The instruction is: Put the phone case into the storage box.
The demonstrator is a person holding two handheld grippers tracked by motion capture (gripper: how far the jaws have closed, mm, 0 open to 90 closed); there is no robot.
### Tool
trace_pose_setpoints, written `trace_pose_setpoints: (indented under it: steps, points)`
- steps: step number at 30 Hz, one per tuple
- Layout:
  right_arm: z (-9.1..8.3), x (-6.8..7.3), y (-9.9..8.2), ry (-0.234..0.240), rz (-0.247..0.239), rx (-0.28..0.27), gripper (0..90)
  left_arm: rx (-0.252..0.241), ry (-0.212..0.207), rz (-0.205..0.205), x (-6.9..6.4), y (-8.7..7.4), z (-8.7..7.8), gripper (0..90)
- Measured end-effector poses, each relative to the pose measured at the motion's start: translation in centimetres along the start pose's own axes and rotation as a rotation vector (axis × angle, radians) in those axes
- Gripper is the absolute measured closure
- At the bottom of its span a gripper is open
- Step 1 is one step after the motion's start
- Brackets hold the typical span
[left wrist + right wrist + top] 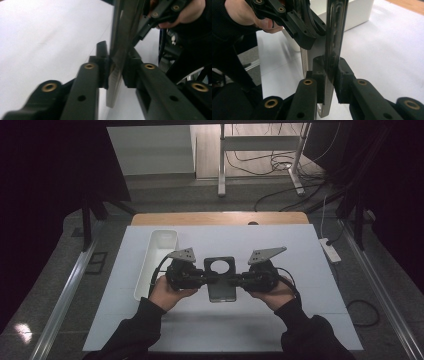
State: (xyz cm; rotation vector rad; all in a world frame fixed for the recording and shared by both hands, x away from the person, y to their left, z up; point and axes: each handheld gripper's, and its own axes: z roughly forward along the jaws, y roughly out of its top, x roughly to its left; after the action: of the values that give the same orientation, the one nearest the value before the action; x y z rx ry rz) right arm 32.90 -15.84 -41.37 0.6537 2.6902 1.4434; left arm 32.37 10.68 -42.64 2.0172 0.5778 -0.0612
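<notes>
At the centre of the white table mat (280, 320), a dark phone case (220, 279) with a round camera cut-out near its far end hangs level between two hand-held grippers, just above the mat. The left gripper (206, 276) pinches the case's left edge and the right gripper (235, 281) pinches its right edge; in the left gripper view the thin panel (123, 37) stands clamped between the two black pads, and the right gripper view shows the same edge-on panel (334, 42) squeezed in that tool's jaws, so both tools are closed on the case. The step in hand appears to be a two-sided hold, perhaps to flex the case or carry it. Doing it well likely means keeping both hands level with each other, since a thin shell gripped only at its edges could twist or slip out if one side dips. Pressure should stay even and modest: the panel looks flexible and might bow or pop free. To the left, close beside the left hand (167, 292), a long white tray (150, 265) lies on the mat, running from near to far; any sideways move should mind its rim.
</notes>
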Motion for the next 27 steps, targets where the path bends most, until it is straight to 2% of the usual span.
trace_pose_setpoints:
  steps: [2,4,5,6,7,8,11,13,14,19,22,24,27]
  points:
    - [0.0,0.4,0.2,-0.029,-0.013,-0.004,80.7,-0.010,0.043,-0.002,-0.2,0.2,-0.1,70.8]
    - [0.0,0.6,0.3,-0.063,-0.022,-0.008,80.7,-0.028,0.080,-0.010,-0.2,0.3,-0.2,55.0]
    - [0.0,0.8,0.3,-0.080,-0.030,-0.010,80.7,-0.028,0.080,-0.010,-0.2,0.3,-0.2,50.6]
    - [0.0,0.9,0.3,-0.095,-0.036,-0.014,80.7,-0.036,0.122,-0.013,-0.1,0.4,-0.6,45.6]
    - [-0.1,0.9,0.3,-0.112,-0.041,-0.016,80.7,-0.036,0.122,-0.013,-0.1,0.4,-0.6,40.4]
    - [-0.1,1.0,0.3,-0.129,-0.043,-0.020,80.7,-0.041,0.140,-0.017,-0.1,0.4,-0.7,35.7]
    - [-0.3,1.0,0.3,-0.191,-0.022,-0.029,80.7,-0.070,0.207,-0.023,0.3,0.4,-1.3,25.2]
    - [-0.3,0.9,0.3,-0.238,0.007,-0.021,80.7,-0.064,0.245,-0.023,0.5,0.3,-1.6,19.7]
    - [-0.3,0.9,0.2,-0.266,0.028,-0.015,80.7,-0.064,0.255,-0.027,0.6,0.3,-1.7,17.3]
    - [-0.3,1.0,0.1,-0.293,0.055,-0.024,80.7,-0.074,0.288,-0.055,1.0,0.1,-2.0,5.6]
    - [-0.3,1.0,0.1,-0.302,0.065,-0.032,80.7,-0.048,0.296,-0.059,1.1,-0.1,-1.9,0.0]
    - [-0.2,1.1,0.1,-0.308,0.069,-0.040,80.7,-0.043,0.304,-0.080,1.1,-0.1,-1.7,0.0]
    - [-0.2,1.2,0.1,-0.311,0.074,-0.047,80.7,-0.045,0.308,-0.086,1.0,-0.1,-1.5,0.0]
